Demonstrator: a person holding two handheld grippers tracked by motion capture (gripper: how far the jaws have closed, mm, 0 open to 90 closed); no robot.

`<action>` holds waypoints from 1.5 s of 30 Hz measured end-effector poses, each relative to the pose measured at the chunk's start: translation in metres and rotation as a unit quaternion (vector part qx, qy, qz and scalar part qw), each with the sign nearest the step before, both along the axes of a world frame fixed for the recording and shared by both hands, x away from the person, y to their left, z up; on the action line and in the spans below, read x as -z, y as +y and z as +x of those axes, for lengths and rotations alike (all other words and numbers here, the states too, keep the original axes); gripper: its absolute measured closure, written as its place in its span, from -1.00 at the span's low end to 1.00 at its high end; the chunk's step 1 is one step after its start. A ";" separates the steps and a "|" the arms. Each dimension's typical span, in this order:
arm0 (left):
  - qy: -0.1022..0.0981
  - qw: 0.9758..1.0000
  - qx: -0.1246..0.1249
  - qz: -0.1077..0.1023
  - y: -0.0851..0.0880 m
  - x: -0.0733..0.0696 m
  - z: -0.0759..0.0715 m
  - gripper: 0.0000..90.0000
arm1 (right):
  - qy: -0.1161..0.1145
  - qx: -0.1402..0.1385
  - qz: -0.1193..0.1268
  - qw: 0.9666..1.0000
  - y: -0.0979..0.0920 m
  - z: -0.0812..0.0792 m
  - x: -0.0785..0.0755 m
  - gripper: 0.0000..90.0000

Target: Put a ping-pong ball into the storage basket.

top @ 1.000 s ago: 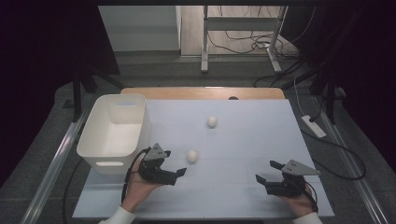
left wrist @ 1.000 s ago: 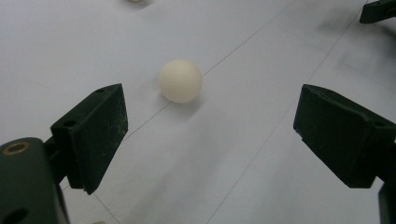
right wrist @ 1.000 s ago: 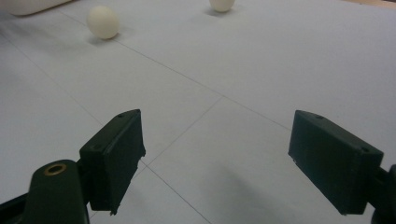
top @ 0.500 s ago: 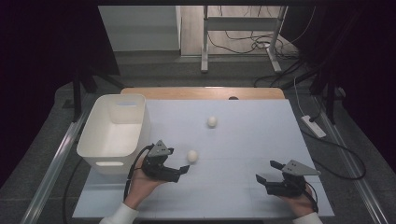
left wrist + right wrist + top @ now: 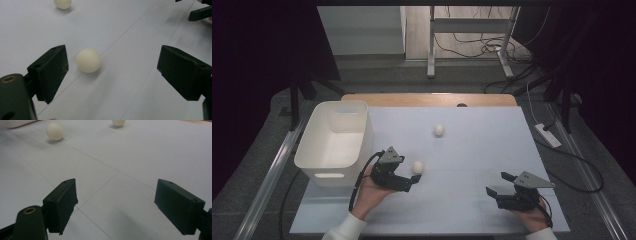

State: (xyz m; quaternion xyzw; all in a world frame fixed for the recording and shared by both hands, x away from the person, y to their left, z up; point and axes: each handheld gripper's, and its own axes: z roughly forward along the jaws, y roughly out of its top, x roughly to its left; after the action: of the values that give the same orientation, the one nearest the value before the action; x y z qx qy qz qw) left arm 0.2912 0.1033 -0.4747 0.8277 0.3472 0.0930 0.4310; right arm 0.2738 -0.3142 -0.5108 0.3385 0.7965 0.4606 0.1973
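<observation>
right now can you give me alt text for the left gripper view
A cream ball lies on the pale table between the open black jaws of the left gripper, nearer the left-hand jaw. A second ball sits farther off.

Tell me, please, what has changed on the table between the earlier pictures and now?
The left gripper has edged forward and to the right, toward the nearer ball, its jaws open, so the ball now lies ahead between them, not gripped. Nothing was taken hold of or let go. The right gripper, the farther ball and the white bin stayed as they were.
</observation>
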 end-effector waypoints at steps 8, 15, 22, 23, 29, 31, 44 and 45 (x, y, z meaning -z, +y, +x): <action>0.007 1.000 0.002 0.003 -0.007 0.002 0.007 -0.76 | 0.000 0.000 -0.001 1.000 0.000 0.000 0.000 -0.60; 0.011 1.000 0.012 0.013 -0.018 0.005 0.014 -0.76 | 0.000 0.000 -0.002 1.000 0.000 0.000 0.001 -0.60; 0.019 1.000 0.012 0.016 -0.023 0.009 0.021 -0.76 | 0.001 0.002 -0.002 1.000 -0.001 0.000 0.001 -0.60; 0.019 1.000 0.013 0.018 -0.024 0.009 0.022 -0.76 | 0.001 0.002 -0.002 1.000 -0.001 0.000 0.001 -0.60; 0.026 0.999 0.008 0.024 -0.027 0.013 0.028 -0.76 | 0.001 0.002 -0.002 1.000 -0.001 0.000 0.001 -0.60; 0.028 0.999 0.006 0.024 -0.027 0.015 0.030 -0.76 | 0.002 0.002 -0.002 1.000 -0.001 0.001 0.001 -0.60; 0.038 0.999 -0.008 0.030 -0.025 0.024 0.043 -0.74 | 0.003 0.003 -0.005 1.000 -0.001 0.001 0.002 -0.60; 0.039 0.999 -0.009 0.032 -0.025 0.025 0.044 -0.74 | 0.004 0.003 -0.006 1.000 -0.001 0.001 0.002 -0.60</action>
State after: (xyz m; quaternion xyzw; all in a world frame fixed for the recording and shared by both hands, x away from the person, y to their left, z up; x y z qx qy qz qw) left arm 0.3351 0.0784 -0.4993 0.8411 0.3676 0.0758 0.3896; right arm 0.2746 -0.3157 -0.5124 0.3417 0.7987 0.4541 0.1977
